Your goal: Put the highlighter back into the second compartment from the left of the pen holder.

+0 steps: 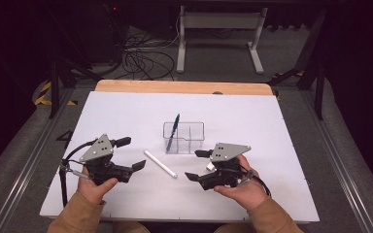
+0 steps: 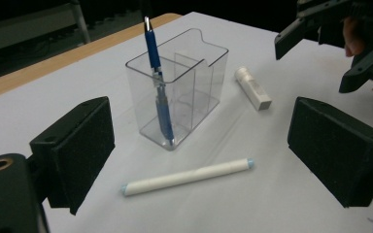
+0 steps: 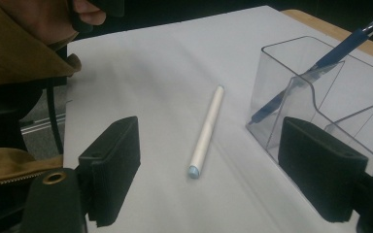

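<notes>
at the centre of the high view, our blue pen (image 1: 173, 130) already stands in the clear organizer (image 1: 183, 137); below it the white pen (image 1: 160, 163) lies on the desk (image 1: 126, 111), between left gripper (image 1: 131, 154) and right gripper (image 1: 197, 165), fingers spread, empty.

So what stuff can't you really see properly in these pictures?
- Small white capped tube: in the high view the clear plastic divided holder and the right gripper hide it.
- Blue ballpoint pen: its top is cut off by the right gripper view's edge.
- Long white stick with pale blue ends: any print is too small to read.
- Left gripper: its jaws stand open, their bases cut off by the bottom edge.
</notes>
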`<state>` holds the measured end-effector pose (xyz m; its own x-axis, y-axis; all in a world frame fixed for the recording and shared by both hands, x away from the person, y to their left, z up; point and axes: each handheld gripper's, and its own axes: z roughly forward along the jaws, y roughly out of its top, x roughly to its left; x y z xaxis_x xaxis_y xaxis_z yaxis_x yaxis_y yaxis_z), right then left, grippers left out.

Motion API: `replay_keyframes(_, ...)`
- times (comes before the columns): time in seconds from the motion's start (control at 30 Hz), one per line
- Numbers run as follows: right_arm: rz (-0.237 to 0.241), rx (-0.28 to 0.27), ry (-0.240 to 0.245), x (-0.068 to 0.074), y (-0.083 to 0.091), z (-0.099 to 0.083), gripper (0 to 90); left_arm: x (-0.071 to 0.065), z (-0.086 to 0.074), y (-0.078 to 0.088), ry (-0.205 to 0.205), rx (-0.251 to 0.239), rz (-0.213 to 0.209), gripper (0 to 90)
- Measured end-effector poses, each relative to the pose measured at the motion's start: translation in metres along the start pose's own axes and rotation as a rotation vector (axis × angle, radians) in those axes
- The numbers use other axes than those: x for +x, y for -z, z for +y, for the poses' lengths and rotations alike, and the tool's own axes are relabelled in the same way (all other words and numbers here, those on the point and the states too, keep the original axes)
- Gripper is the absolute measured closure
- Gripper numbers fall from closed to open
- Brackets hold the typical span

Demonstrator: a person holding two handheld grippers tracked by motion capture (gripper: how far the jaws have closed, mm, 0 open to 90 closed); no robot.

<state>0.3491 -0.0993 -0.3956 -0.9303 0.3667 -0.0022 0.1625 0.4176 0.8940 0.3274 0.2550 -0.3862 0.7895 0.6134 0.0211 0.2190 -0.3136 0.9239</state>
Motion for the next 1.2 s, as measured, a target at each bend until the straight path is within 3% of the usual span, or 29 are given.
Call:
replay_keyframes(0.3, 0.001, 0.014, -0.034, -0.001, -0.007, 0.003, 26.7, -0.002, -0.025, 0.006, 0.021, -0.018, 0.013, 10.7)
replay_keyframes(0.57, -0.010, 0.018, -0.010, -0.003, -0.017, 0.010, 27.9, -0.004, -0.039, 0.008, 0.026, 0.009, 0.032, 10.7)
replay_keyframes(1.2, -0.001, 0.096, -0.038, -0.007, -0.047, 0.026, 29.9, -0.002, -0.048, 0.012, 0.039, 0.022, 0.055, 10.7)
